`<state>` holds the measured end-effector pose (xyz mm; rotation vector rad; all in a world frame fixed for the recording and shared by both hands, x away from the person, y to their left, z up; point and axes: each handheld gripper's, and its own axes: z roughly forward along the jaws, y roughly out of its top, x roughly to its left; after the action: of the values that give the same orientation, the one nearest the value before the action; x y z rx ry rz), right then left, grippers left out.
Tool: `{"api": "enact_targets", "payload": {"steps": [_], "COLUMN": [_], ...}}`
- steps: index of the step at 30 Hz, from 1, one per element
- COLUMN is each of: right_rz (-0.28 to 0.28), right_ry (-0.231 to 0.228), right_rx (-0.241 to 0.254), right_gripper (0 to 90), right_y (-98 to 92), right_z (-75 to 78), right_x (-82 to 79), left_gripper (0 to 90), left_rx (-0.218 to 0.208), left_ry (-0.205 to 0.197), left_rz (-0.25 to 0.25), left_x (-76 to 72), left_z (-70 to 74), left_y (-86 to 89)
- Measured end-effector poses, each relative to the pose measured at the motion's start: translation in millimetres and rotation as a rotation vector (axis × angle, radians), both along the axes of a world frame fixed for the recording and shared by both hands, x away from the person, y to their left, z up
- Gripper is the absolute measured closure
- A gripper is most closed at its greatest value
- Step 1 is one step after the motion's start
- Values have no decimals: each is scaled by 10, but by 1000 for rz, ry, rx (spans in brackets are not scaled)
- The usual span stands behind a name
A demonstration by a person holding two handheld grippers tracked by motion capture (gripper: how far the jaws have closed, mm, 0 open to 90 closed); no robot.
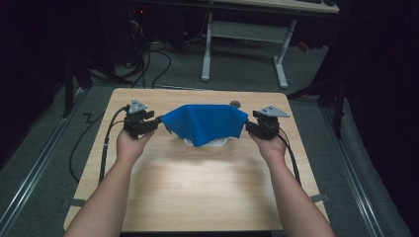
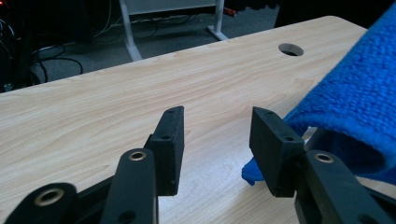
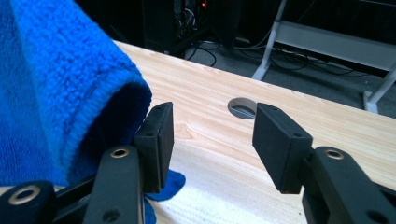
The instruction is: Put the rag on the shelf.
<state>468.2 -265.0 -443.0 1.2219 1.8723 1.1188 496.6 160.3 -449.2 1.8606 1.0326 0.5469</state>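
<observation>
While both grippers' fingers gape beside the blue cloth (image 1: 205, 123), high view reveals something white beneath

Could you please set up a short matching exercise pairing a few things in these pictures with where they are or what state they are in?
Things:
1. blue cloth
2. left tool
3. round hole
4. white object

Places or states:
A. in the tabletop near its far edge
B. partly hidden under the cloth
C. open, nothing between its jaws
D. draped in a mound at mid-table

Pairs: 1-D, 2-C, 3-A, 4-B
</observation>
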Motion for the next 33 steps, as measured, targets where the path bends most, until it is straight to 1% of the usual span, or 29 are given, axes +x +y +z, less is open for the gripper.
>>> {"api": "enact_targets", "payload": {"steps": [1,2,4,7,8,9,11,13,14,15,16,17,18,19,20,21,22,23,24,25,26,27,29,30,31,32,33], "right_rz": [0,6,3,3,7,-1,4,9,9,12,12,13,19,20,20,23,28,28,33,33,33,39,44,40,40,48,50], "right_ry": [0,6,9,11,2,-21,0,4,1,-18,-21,-5,-3,2,2,1,-26,-26,-27,-27,-17,-6,-33,-31,-31,-26,-4], "right_rx": [0,-12,-15,-14,-18,-23,-29,-35,-33,-27,-25,-23,-24,-23,-23,-28,-18,-18,-16,-16,-28,-36,-57,-82,-82,-87,-95], "right_gripper": [484,478,472,467,468,467,457,450,450,451,448,440,439,433,433,431,433,433,429,429,415,408,420,419,419,417,409], "right_y": [0,-1,-3,-8,-13,-26,-41,-59,-66,-80,-92,-99,-108,-112,-112,-116,-125,-125,-134,-134,-136,-133,-128,-122,-122,-117,-114], "right_z": [0,11,20,27,27,21,19,19,22,21,23,28,26,27,27,31,20,20,4,4,-19,-26,-52,-58,-58,-83,-88], "right_x": [0,-29,-59,-95,-125,-190,-225,-274,-304,-343,-370,-391,-412,-448,-448,-485,-555,-555,-626,-626,-698,-732,-832,-877,-877,-973,-1014], "left_gripper": [552,549,547,542,542,538,535,532,532,529,526,523,520,517,517,511,508,505,504,502,499,498,494,492,492,489,486], "left_rx": [0,-15,-22,-16,-12,-12,-14,-15,-23,-25,-29,-35,-44,-44,-42,-42,-39,-39,-42,-42,-44,-46,-56,-60,-60,-65,-66], "left_ry": [0,2,8,10,10,10,14,22,22,26,29,33,37,37,42,40,42,42,37,37,34,38,34,32,32,29,33], "left_rz": [0,1,10,16,18,21,18,19,19,18,18,17,15,15,10,10,3,3,-8,-8,-13,-19,-26,-30,-30,-35,-41], "left_x": [0,-35,-62,-96,-116,-158,-198,-250,-280,-311,-344,-378,-426,-426,-478,-512,-593,-593,-702,-702,-797,-842,-943,-981,-981,-1045,-1093], "left_z": [0,-14,-41,-68,-79,-97,-110,-124,-133,-138,-144,-154,-170,-170,-186,-198,-218,-218,-240,-240,-258,-263,-274,-279,-279,-293,-309], "left_y": [0,24,54,77,89,109,126,146,156,167,176,186,196,196,199,198,201,201,211,211,219,224,232,233,233,231,225]}}
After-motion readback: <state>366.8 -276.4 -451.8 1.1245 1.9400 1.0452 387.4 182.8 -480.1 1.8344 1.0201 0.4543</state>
